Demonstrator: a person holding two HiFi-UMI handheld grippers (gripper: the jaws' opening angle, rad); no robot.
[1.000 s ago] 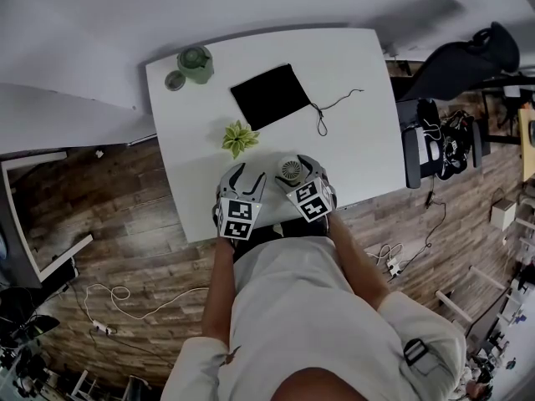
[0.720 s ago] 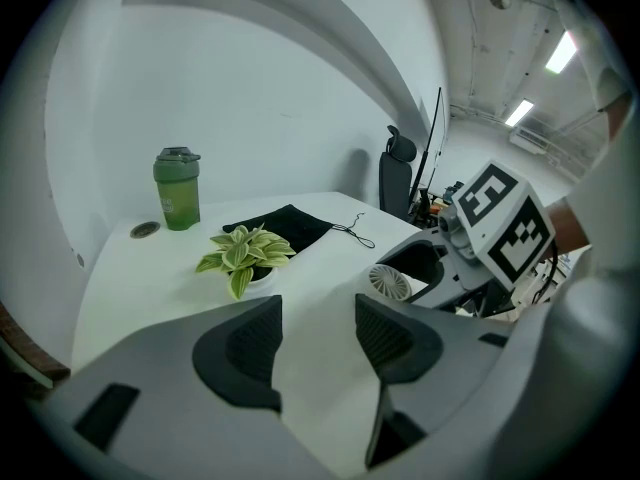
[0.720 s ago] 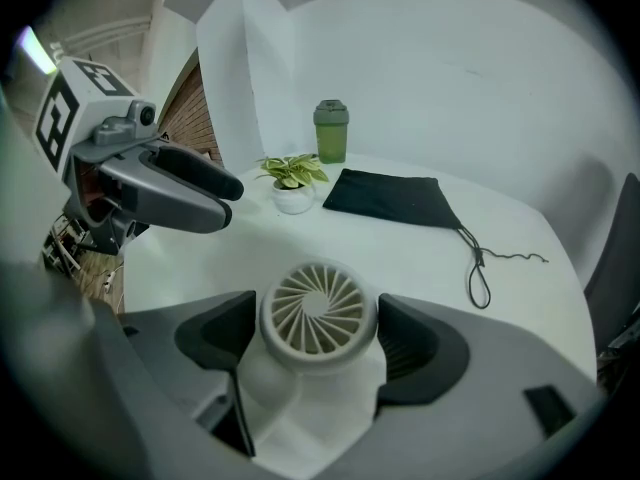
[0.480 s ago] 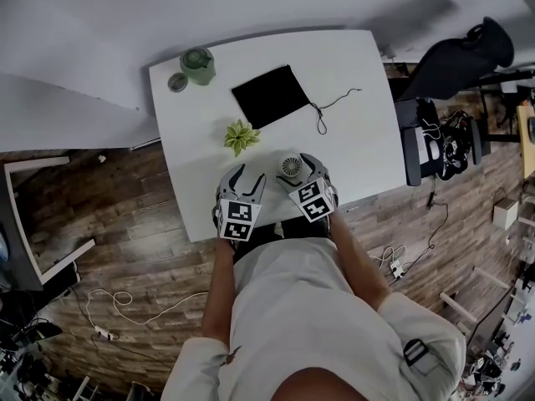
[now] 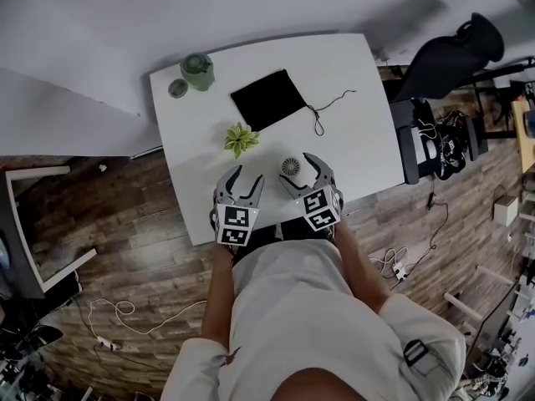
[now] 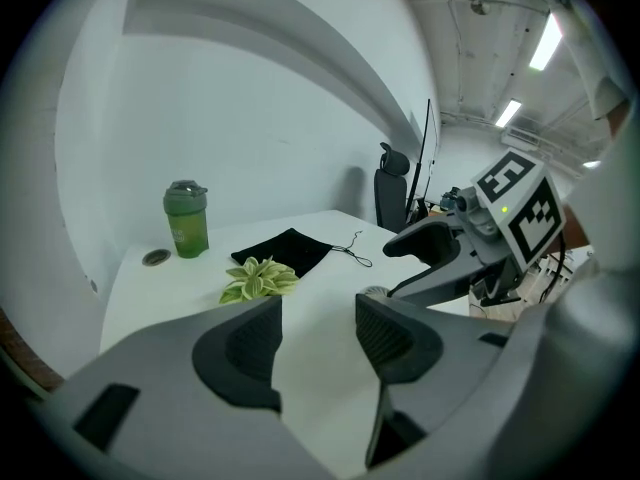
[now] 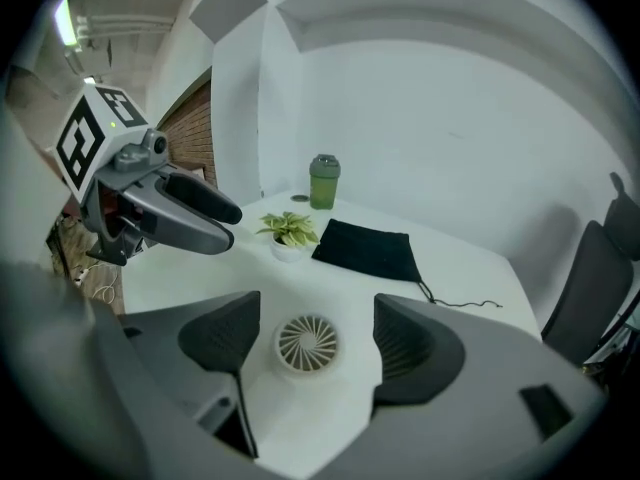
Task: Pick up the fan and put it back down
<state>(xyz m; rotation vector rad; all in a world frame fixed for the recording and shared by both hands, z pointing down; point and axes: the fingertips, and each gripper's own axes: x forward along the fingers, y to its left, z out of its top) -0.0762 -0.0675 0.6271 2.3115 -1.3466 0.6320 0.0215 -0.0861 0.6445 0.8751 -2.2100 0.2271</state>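
Head view, with the fan [image 5: 290, 167] resting grille-up on the white table [image 5: 359, 140] near its front edge. The potted plant [image 5: 240, 138] is at 10 o'clock from it, the black pouch [image 5: 269, 98] near 12 o'clock. My right gripper [image 5: 296, 170] hangs over the fan with its jaws spread. They have just been closing a little, and the fan shows between them, but neither pad touches its round rim. My left gripper [image 5: 246, 175], at the fan's 8 o'clock, is also spread and holds nothing.

The fan stands free, so I judge the work here to be clean vertical travel. I should keep the rim centred between my right pads and move straight up or down, so that no pad clips it. Any squeeze belongs across the full diameter, gently, since a light round casing may slip sideways. My left gripper should stay parked aside.
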